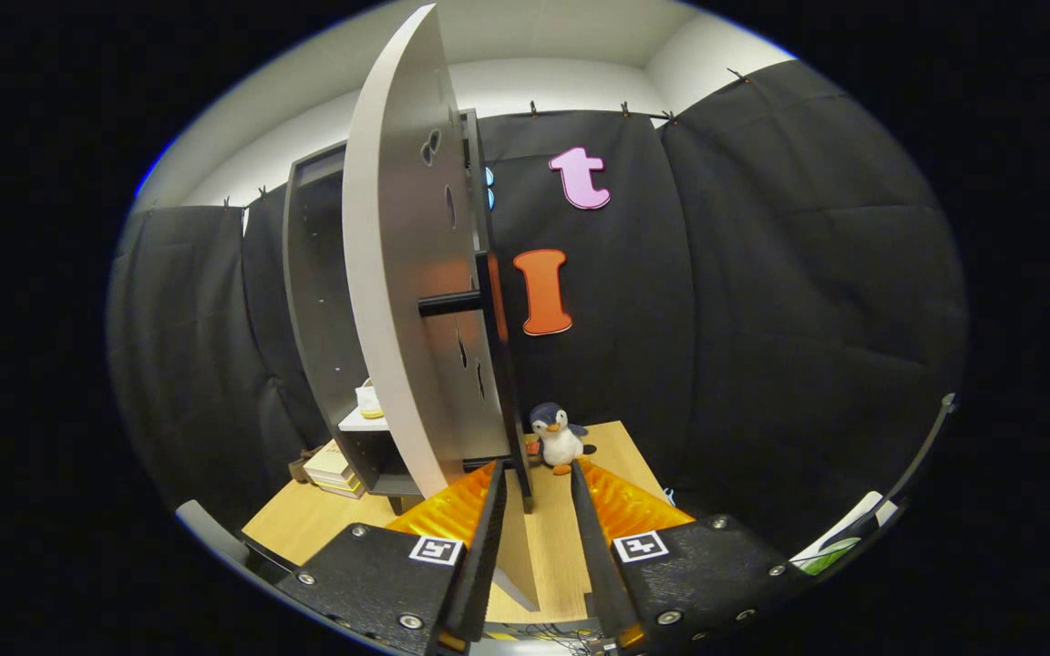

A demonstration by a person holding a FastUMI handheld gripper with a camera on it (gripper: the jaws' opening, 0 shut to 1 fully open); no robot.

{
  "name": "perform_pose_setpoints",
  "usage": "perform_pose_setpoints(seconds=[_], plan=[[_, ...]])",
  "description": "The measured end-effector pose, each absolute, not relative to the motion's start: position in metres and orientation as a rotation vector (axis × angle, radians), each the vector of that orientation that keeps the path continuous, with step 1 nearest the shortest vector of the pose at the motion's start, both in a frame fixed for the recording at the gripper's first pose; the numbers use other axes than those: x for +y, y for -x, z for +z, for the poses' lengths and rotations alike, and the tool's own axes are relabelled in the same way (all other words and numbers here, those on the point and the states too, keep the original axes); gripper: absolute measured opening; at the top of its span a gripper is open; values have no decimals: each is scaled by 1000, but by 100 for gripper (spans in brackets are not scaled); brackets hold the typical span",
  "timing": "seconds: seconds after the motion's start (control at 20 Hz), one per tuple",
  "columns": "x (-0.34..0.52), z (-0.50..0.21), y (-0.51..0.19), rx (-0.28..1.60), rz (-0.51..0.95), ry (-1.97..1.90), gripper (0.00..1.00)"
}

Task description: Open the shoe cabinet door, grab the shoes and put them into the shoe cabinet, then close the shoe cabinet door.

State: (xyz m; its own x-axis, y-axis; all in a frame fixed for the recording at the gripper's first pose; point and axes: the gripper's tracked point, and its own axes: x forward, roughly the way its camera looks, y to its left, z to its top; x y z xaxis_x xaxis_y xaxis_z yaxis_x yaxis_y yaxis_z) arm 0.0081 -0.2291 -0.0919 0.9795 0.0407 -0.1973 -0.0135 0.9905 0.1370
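The shoe (pixel 369 399) sat shelved in the cabinet (pixel 315 301) — only the half-open door (pixel 393 273) remained, at the gripper (pixel 539 474) fingers, spread and pinching nothing.

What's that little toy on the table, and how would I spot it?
Start at the tall shoe cabinet with its door swung open. At the foot of that door, on the wooden table just beyond the open jaws of the gripper, stands a plush penguin, the only soft toy there.
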Motion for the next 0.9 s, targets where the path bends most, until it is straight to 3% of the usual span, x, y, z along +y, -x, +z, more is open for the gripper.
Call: perform_pose_setpoints(seconds=[0.9], plan=[[-184, -86, -17, 184, 347, -105, 49]])
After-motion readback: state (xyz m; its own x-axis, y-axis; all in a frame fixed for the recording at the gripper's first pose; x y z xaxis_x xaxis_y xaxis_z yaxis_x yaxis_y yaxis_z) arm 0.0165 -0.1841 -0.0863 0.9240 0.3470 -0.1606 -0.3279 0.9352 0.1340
